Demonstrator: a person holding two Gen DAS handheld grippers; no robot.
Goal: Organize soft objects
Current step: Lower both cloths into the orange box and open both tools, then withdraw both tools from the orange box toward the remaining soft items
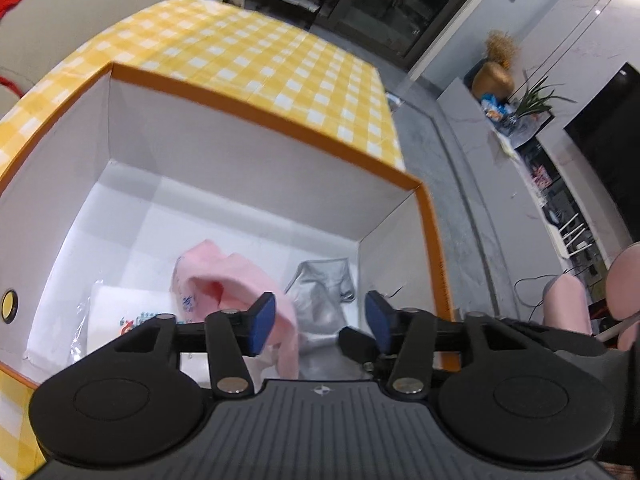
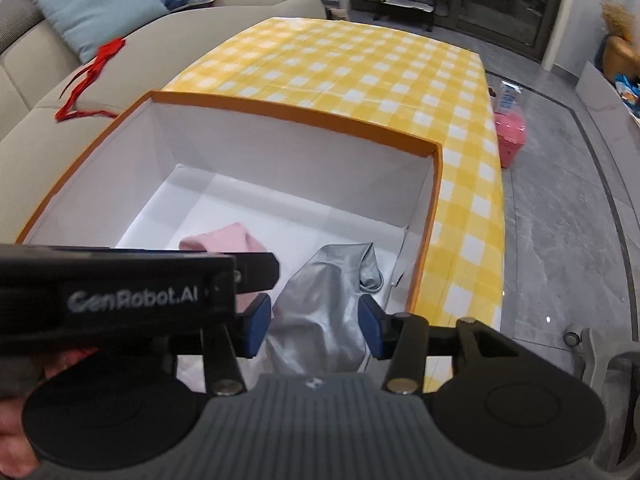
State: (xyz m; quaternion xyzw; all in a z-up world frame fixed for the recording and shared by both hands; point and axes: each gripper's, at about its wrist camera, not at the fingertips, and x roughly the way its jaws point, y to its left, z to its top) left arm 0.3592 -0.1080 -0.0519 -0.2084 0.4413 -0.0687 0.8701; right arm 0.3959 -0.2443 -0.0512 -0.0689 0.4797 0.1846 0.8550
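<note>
An orange-rimmed white box (image 1: 264, 116) stands on the yellow checked table; it also shows in the right wrist view (image 2: 296, 114). Inside lie a pink cloth (image 1: 236, 276), a grey silvery cloth (image 1: 324, 296) and a white plastic-wrapped pack (image 1: 124, 312). My left gripper (image 1: 322, 322) is open above the box's near side, over the pink and grey cloths, holding nothing. My right gripper (image 2: 316, 324) is open above the grey cloth (image 2: 324, 312), with the pink cloth (image 2: 228, 242) beyond. The left gripper's black body (image 2: 132, 296) crosses the right wrist view at left.
The checked table (image 2: 360, 68) stretches beyond the box. A beige sofa (image 2: 48, 80) with a blue cushion and a red ribbon (image 2: 92, 76) stands at left. A pink bin (image 2: 510, 140) sits on the grey floor at right. Shelving with a plant (image 1: 536, 100) lines the right wall.
</note>
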